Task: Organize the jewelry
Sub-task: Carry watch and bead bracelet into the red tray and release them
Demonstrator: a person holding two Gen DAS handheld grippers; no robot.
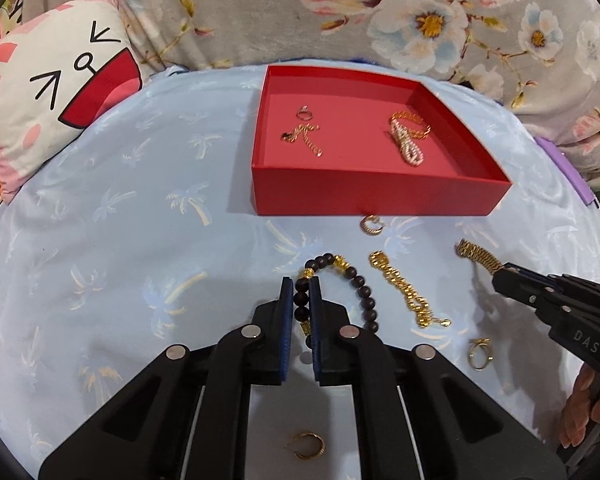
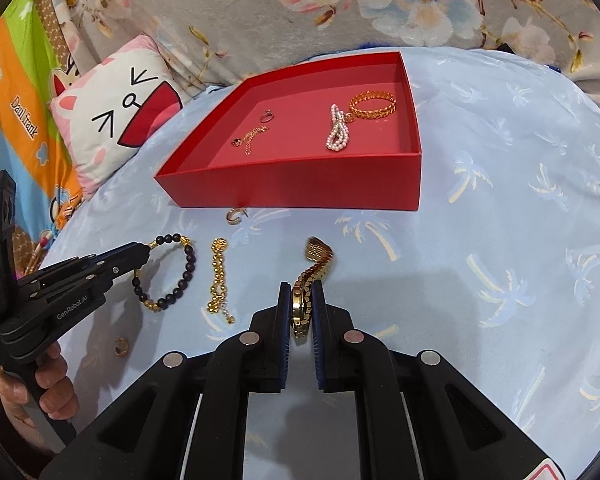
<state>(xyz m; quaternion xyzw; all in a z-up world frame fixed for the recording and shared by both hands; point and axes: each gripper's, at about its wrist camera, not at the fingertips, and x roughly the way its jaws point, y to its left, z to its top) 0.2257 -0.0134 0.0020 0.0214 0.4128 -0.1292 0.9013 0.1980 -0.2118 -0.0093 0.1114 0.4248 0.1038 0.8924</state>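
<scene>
1. Dark bead bracelet (image 1: 342, 284): on blue cloth (image 1: 140, 240), clamped in left gripper (image 1: 301, 292).
2. Gold watch band (image 2: 310, 280): clamped in right gripper (image 2: 301, 296).
3. Gold chain (image 1: 408, 294): between both, loose.
4. Red box (image 1: 372, 196): beyond, holding pearl strand (image 1: 406, 142).

Red box (image 1: 376, 196), lt-blue palm-print cloth (image 1: 140, 208), dk-bead bracelet (image 1: 360, 292) w/ gold

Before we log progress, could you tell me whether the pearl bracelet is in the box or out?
In: the pearl bracelet lies on the box floor beside a gold bangle.
</scene>
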